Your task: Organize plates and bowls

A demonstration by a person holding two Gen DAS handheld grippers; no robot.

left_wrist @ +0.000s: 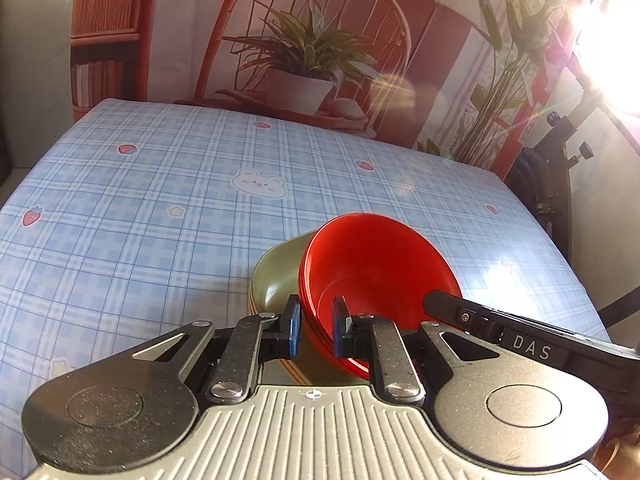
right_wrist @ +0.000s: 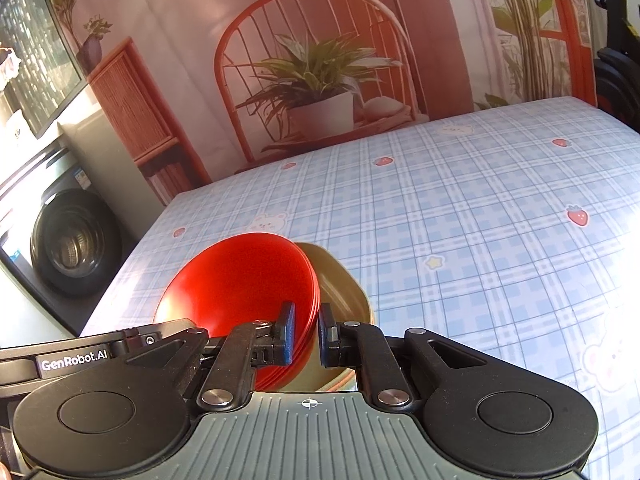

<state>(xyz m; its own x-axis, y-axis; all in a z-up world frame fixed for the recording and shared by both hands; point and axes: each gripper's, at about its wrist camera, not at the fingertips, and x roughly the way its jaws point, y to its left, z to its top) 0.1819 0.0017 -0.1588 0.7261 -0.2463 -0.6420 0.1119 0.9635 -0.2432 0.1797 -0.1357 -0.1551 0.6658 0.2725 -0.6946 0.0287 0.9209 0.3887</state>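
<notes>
A stack of red bowls [left_wrist: 372,268] sits inside an olive-green bowl [left_wrist: 276,276] on the blue plaid tablecloth [left_wrist: 140,208]. My left gripper [left_wrist: 317,330] is shut on the near rim of the red bowl stack, one pad inside and one outside. In the right wrist view the same red bowls [right_wrist: 240,280] and green bowl [right_wrist: 340,292] appear, and my right gripper [right_wrist: 306,334] is shut on the red stack's rim from the opposite side. The other gripper's body [left_wrist: 520,336] shows at the right of the left wrist view.
The table [right_wrist: 480,208] stretches far ahead with a printed backdrop of a chair and plant behind it. A washing machine [right_wrist: 68,244] stands off the table's left side. A black stand [left_wrist: 556,176] is beyond the right edge.
</notes>
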